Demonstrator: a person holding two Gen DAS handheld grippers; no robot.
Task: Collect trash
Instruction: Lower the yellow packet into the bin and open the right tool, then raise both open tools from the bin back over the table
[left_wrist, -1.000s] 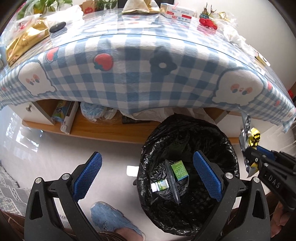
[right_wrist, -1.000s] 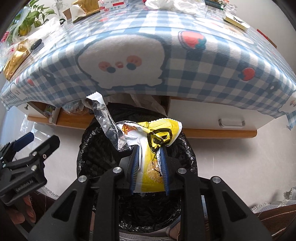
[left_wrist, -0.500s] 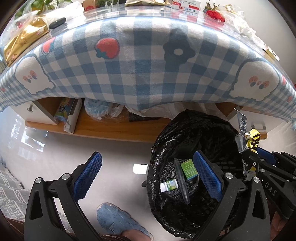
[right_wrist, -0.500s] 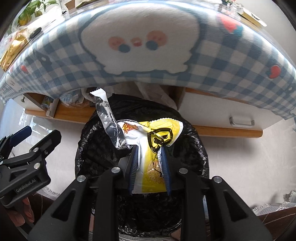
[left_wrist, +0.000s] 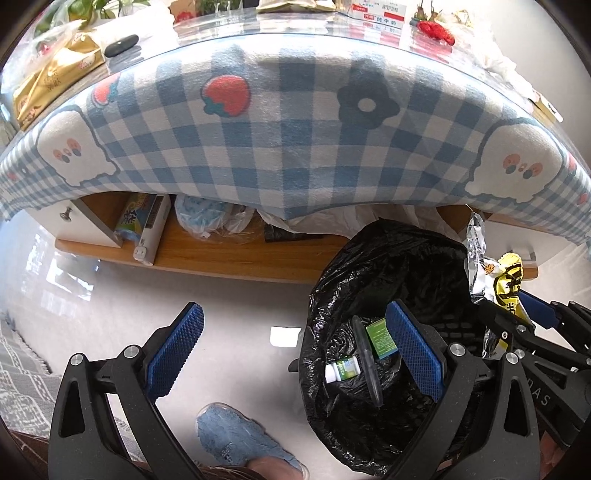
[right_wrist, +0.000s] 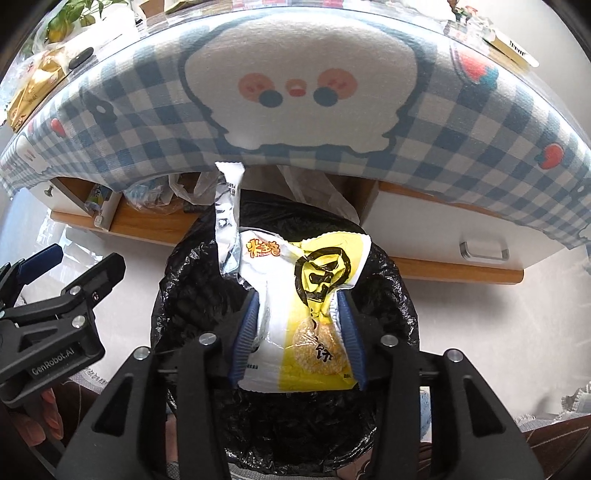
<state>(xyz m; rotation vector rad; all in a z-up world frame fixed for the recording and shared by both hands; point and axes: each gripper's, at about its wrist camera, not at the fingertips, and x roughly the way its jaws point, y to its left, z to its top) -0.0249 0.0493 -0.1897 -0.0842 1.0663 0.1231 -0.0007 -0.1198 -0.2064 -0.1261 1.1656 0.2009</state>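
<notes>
A yellow and white snack wrapper (right_wrist: 295, 317) with a torn silver strip stands upright between the pads of my right gripper (right_wrist: 297, 328). Its jaws are opening, and the wrapper has spread out and still spans both pads. It hangs over the black-bagged trash bin (right_wrist: 177, 288). In the left wrist view the wrapper (left_wrist: 509, 284) and right gripper (left_wrist: 517, 314) sit at the bin's right rim (left_wrist: 369, 266). My left gripper (left_wrist: 295, 350) is open and holds nothing, hanging over the bin's left edge. In the bin lie a green box (left_wrist: 380, 336), a small white bottle (left_wrist: 341, 370) and a clear tube (left_wrist: 365, 354).
A low table draped in a blue checked cloth (left_wrist: 295, 147) overhangs the bin's far side. Bags and boxes fill its wooden shelf (left_wrist: 221, 254). A white drawer with a handle (right_wrist: 484, 251) is on the right. A foot in a blue slipper (left_wrist: 240, 439) rests beside the bin.
The right gripper's jaws have widened, and the wrapper between them has unfolded flatter. Both views have edged closer to the table and bin. The left gripper stays open.
</notes>
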